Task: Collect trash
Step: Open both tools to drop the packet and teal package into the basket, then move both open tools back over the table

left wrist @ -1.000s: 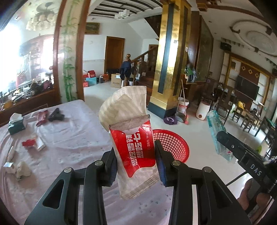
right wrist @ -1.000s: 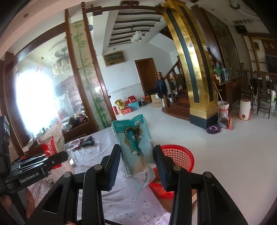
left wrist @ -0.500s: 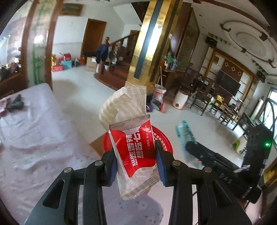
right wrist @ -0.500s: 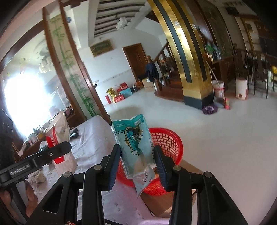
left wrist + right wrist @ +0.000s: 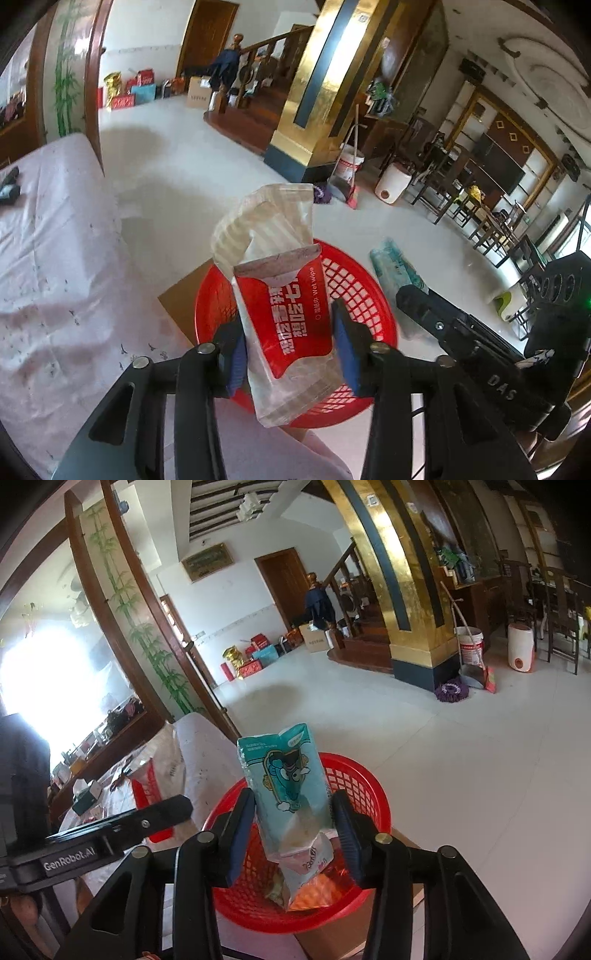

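My left gripper (image 5: 290,350) is shut on a red and clear wet-wipe packet (image 5: 284,306) and holds it over the red mesh basket (image 5: 362,295). My right gripper (image 5: 291,834) is shut on a teal tissue packet (image 5: 284,790) with a cartoon print, held above the same basket (image 5: 373,786). A pink and orange wrapper (image 5: 306,878) shows low in the basket under the teal packet. The right gripper and its teal packet (image 5: 395,262) show at the right in the left wrist view. The left gripper and its red packet (image 5: 147,786) show at the left in the right wrist view.
The basket stands on a brown cardboard box (image 5: 181,299) beside a table with a pale cloth (image 5: 55,240). A small box (image 5: 86,794) and other bits lie on the table's far part. A gold pillar (image 5: 410,590), a bucket (image 5: 471,646) and white floor lie beyond.
Both grippers have moved from over the table to over the red basket, each still holding its packet. The basket now lies right under both packets.
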